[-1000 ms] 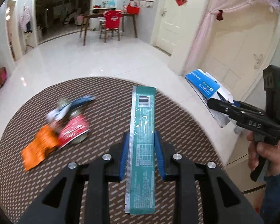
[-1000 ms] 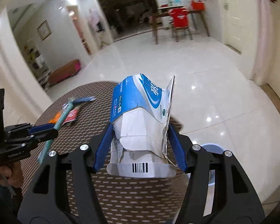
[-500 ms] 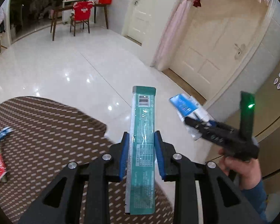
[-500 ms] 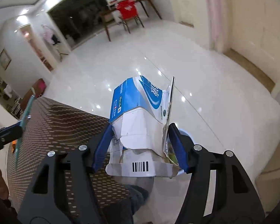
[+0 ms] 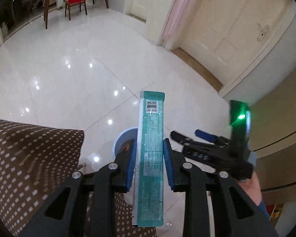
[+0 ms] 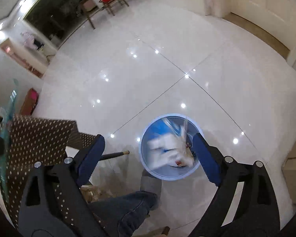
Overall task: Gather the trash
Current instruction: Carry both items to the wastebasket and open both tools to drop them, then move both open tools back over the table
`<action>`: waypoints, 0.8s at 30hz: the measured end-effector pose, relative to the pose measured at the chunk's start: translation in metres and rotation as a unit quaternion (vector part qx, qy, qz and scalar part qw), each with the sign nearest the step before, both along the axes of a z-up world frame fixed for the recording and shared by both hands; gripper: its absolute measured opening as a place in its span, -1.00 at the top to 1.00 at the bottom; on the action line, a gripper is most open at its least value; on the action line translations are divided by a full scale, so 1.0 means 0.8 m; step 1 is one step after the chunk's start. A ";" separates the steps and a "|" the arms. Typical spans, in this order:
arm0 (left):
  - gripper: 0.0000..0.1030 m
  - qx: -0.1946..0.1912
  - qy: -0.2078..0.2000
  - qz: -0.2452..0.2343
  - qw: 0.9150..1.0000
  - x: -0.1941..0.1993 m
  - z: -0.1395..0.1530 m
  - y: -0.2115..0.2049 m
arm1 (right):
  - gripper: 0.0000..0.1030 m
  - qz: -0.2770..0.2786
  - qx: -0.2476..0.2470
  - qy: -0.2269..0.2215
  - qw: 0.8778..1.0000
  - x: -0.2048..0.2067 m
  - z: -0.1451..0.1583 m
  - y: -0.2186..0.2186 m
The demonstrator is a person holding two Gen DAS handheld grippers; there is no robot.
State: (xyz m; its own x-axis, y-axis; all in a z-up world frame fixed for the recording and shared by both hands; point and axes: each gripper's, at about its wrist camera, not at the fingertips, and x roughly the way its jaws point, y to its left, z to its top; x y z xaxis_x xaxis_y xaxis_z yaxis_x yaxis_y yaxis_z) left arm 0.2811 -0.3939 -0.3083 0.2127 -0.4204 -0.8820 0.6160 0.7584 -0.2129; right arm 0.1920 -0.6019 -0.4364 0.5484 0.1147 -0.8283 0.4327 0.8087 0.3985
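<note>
The green wrapper (image 5: 150, 158) is held upright between the closed fingers of the left gripper (image 5: 150, 167), its long axis pointing forward. The bin (image 5: 123, 140) lies just below and behind it. The right gripper (image 6: 148, 156) is wide open above the bin, where the carton (image 6: 167, 148) is seen.

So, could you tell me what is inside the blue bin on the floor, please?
The blue bin holds the blurred blue-and-white carton beneath the open right gripper, plus small scraps at its right edge. Whatever lies under the carton is covered.
</note>
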 end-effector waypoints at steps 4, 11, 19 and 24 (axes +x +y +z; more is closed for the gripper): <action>0.49 0.019 0.019 -0.010 1.000 0.012 -0.022 -0.027 | -0.74 -0.035 0.005 -0.021 0.999 -0.024 0.011 -0.030; 0.46 0.041 0.050 -0.021 0.998 0.028 -0.055 -0.067 | -0.76 -0.067 -0.008 -0.061 0.996 -0.056 0.056 -0.050; -0.71 0.059 0.041 -0.001 0.997 0.039 -0.064 -0.065 | -0.84 -0.070 -0.011 -0.086 0.994 -0.067 0.089 -0.029; -0.74 0.035 0.005 0.023 0.999 0.028 -0.017 -0.039 | -0.88 -0.076 -0.017 -0.087 0.993 -0.074 0.099 -0.019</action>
State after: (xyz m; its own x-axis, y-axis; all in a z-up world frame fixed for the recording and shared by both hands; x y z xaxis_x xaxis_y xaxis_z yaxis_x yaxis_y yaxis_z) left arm 0.3032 -0.4252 -0.3222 0.2205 -0.3486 -0.9110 0.5785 0.7987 -0.1656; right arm 0.1329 -0.6172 -0.3573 0.6925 -0.0074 -0.7214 0.4777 0.7539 0.4509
